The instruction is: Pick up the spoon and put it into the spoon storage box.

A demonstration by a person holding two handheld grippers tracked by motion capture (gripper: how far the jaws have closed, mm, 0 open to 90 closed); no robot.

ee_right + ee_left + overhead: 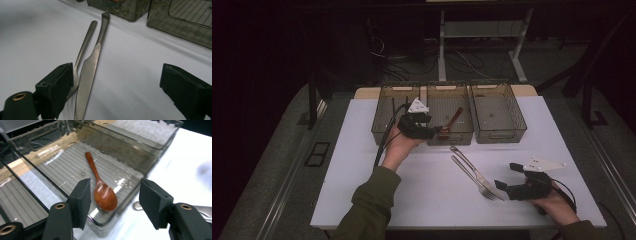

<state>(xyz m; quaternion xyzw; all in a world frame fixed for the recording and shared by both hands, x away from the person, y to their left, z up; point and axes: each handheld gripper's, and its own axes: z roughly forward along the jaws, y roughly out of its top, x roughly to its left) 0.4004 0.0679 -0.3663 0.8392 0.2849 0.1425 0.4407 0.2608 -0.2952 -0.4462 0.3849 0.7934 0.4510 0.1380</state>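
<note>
A brown wooden spoon (454, 119) lies in the middle one of three clear grey bins (458, 138), its bowl toward the near wall. My left gripper (435, 133) hovers at that bin's near left corner, open. In the left gripper view the spoon (104, 195) rests on the ribbed bin floor (67, 167) below the parted jaws, untouched. A steel knife (470, 165) and fork (463, 170) lie side by side on the white table. My right gripper (507, 176) sits open at their near ends; in the right gripper view the fork (86, 42) runs under the left jaw, next to the knife (93, 62).
The left bin (381, 122) and right bin (500, 135) flank the middle one along the table's far side. The white tabletop (412, 195) stretches toward me between my two forearms. Cables trail from both grippers. Dark floor and desk legs lie beyond the table.
</note>
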